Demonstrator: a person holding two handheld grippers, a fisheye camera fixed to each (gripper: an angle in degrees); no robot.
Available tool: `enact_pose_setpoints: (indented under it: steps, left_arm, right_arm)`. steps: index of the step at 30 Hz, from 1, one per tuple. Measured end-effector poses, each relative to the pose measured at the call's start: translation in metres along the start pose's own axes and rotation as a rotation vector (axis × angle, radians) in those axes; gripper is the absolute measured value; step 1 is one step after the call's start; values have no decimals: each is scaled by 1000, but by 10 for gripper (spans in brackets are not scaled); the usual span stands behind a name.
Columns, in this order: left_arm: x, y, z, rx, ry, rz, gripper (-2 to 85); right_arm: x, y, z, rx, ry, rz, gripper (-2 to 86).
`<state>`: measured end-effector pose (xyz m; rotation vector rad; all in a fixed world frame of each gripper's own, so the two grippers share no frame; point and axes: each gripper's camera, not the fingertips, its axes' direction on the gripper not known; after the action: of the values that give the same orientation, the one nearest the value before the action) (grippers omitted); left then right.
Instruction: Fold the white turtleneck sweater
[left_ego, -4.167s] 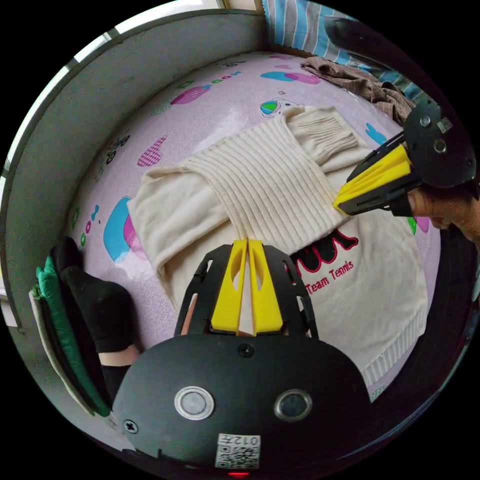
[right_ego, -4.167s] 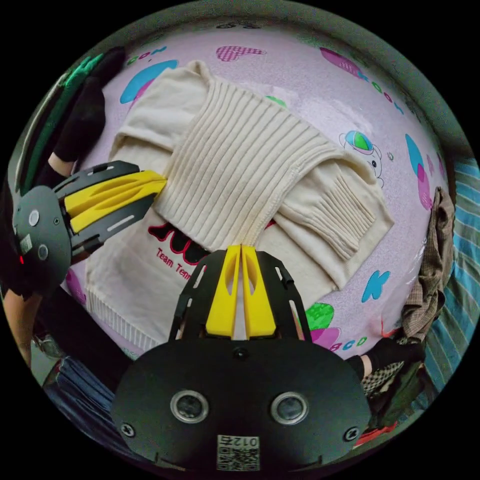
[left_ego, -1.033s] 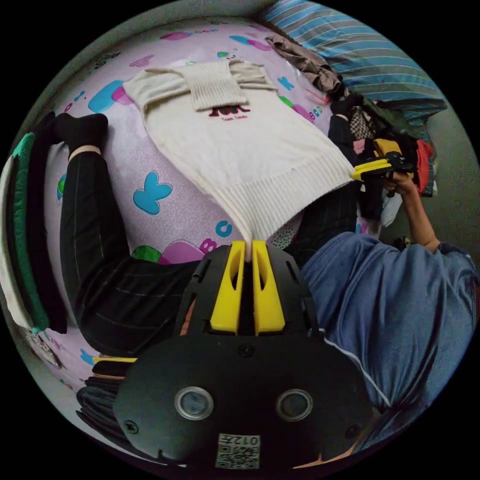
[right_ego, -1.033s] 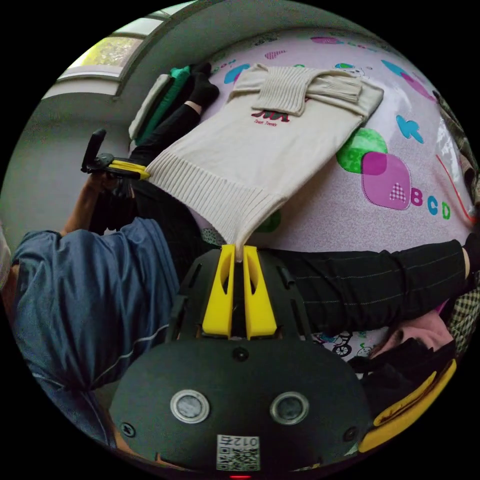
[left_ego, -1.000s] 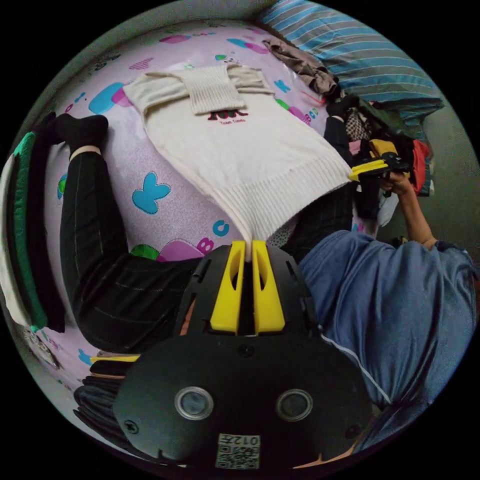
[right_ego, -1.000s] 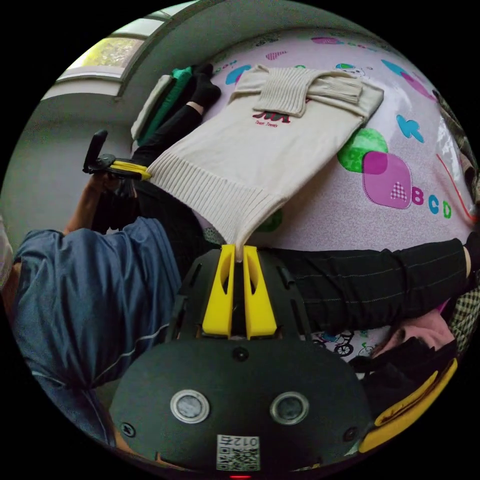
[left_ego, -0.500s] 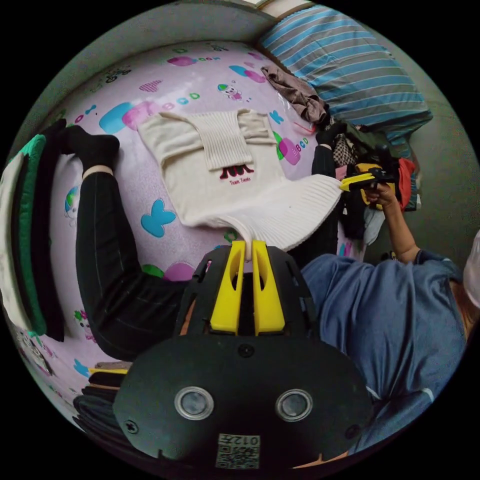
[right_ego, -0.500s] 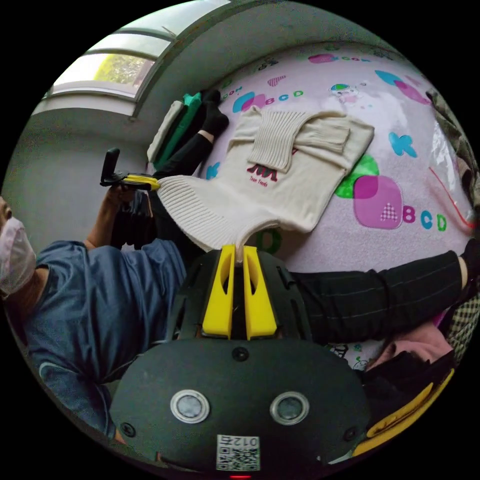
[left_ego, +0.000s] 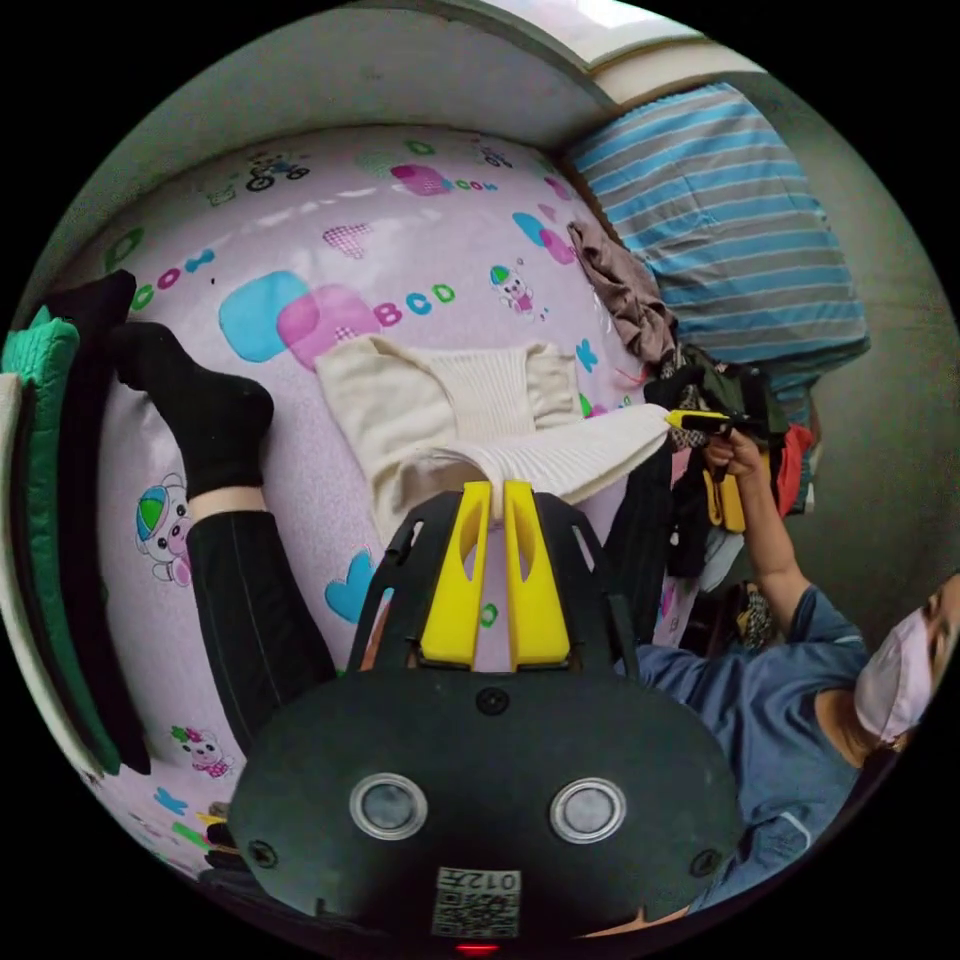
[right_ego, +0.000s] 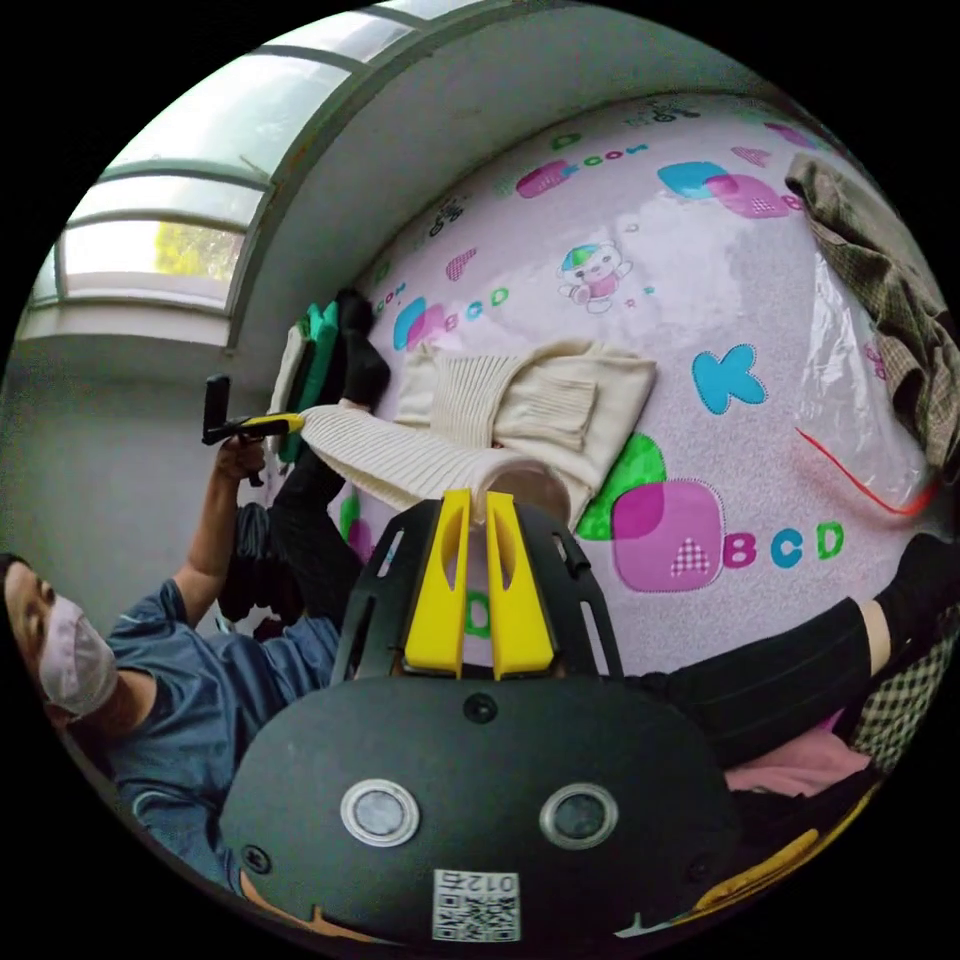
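Each tool pinched one corner of the ribbed hem: the left tool and the right tool held it raised and taut over the white turtleneck sweater lying on the mat, apparently to fold the lower half onto the shoulders.
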<state>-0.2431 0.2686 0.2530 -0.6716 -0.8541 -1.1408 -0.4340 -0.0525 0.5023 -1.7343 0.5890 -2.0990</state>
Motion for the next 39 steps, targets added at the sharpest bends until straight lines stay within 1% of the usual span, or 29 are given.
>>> enact_pose_setpoints:
  steps: [3,7,8,10,12,15,18,20,22,26,28,33,35,38,39]
  left_arm:
    - [-18,-25,8,-14,27,-60,6]
    - [-47,-72,32,-23,62,-194,7]
    - [-54,-83,38,11,83,-237,8]
    - [-64,-94,45,76,92,-309,9]
    - [-70,-97,51,140,52,-389,11]
    - [-60,-92,50,151,-3,-342,13]
    - [-34,-70,59,19,-132,-192,21]
    - [-21,-51,69,-35,-181,-131,28]
    - [-13,-31,79,-62,-219,-105,33]
    - [-4,1,99,-88,-254,-102,38]
    - [-1,6,105,-90,-240,-112,38]
    - [14,5,115,-78,-222,-96,36]
    - [23,1,121,-89,-280,-81,33]
    - [31,-5,128,-108,-317,-85,28]
    - [33,-6,129,-110,-320,-82,26]
  right_arm:
    - [21,-35,9,-12,-21,66,3]
    - [54,-82,31,-25,-35,177,15]
    - [58,-88,35,-24,-28,194,18]
    - [70,-104,45,15,49,254,33]
    - [74,-108,48,50,98,301,50]
    - [70,-96,49,72,132,295,55]
    - [59,-68,54,48,94,252,55]
    - [51,-47,59,28,79,231,55]
    - [40,-21,70,-18,105,201,57]
    - [30,5,85,-70,129,180,61]
    - [26,12,91,-68,136,178,63]
    - [21,15,98,-64,80,176,63]
    - [17,16,99,-61,76,161,62]
    - [15,19,99,-58,93,164,37]
    - [15,20,98,-49,93,173,13]
